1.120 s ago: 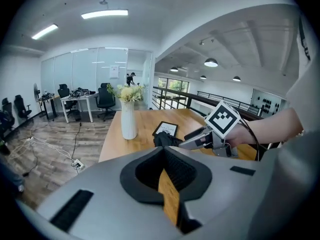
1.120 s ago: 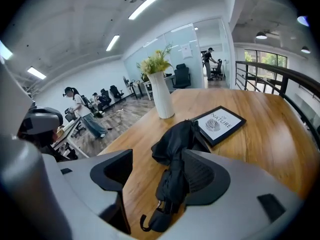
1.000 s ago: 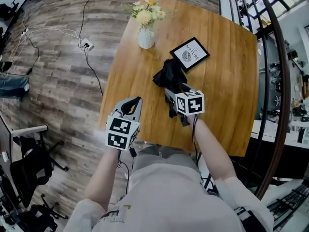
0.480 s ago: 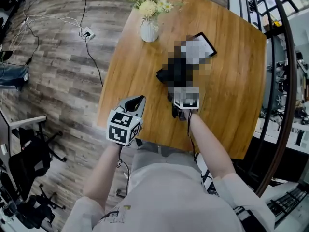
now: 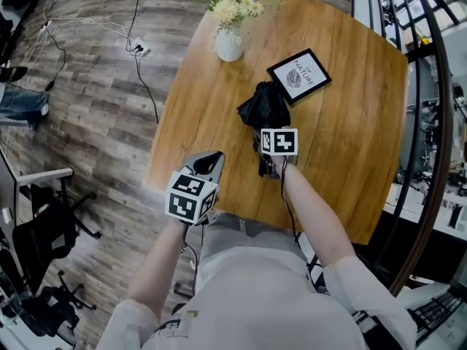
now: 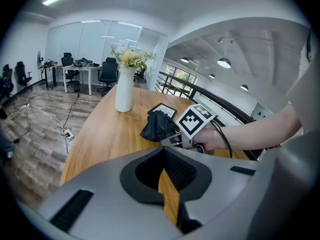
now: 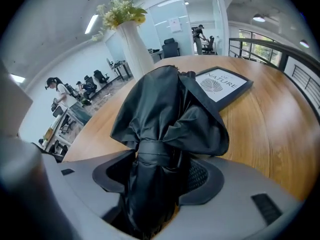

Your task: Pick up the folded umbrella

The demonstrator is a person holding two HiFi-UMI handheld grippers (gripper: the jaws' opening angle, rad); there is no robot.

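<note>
black fabric: the folded umbrella is lying near the middle of the wooden bench, just beside the framed print in the head view. compared with a second ago, the right gripper is sitting lower and right over the umbrella's near end rather than just short of it. the left gripper is hanging by the bench's near-left edge, much as before. a white vase of flowers is standing at the far edge, and a power strip is lying on the grey plank floor.

in the left gripper view, its jaws are meeting at the tips and gripping nothing, with only a sliver of bench showing through. a white desk and office chairs are standing in the glass-walled room behind.

in the right gripper view, the jaws are standing wide and closing. the umbrella's strapped neck is lying between them, and the pads are not visibly squeezing it yet.
</note>
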